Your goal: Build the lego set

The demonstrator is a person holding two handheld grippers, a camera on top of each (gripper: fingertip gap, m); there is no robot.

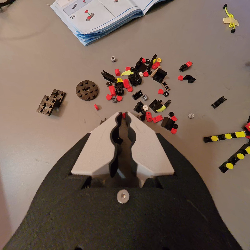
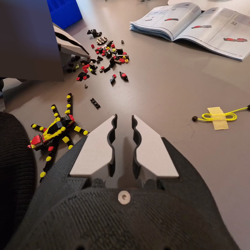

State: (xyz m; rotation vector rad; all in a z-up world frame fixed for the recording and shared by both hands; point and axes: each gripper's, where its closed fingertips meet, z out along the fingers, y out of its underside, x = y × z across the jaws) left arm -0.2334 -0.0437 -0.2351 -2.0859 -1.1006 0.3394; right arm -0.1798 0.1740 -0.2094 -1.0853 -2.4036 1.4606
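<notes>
In the left wrist view, the left tool (image 1: 123,115) sat at frame centre, clamped on a small red piece (image 1: 123,115) at its very tips; keeping that pinch steady and level would matter, since so little of the piece was gripped. The loose brick pile (image 1: 136,83) lay just above it. In the right wrist view, the right tool (image 2: 124,117) stood apart and empty, the spider model (image 2: 56,129) at lower left beside it on the tabletop (image 2: 169,88).

We see our left gripper (image 1: 123,115) pinching a small red piece (image 1: 123,115) at its fingertips. Beyond lie scattered loose pieces (image 1: 136,86), a round black plate (image 1: 87,90) and an open instruction booklet (image 1: 102,17).
</notes>
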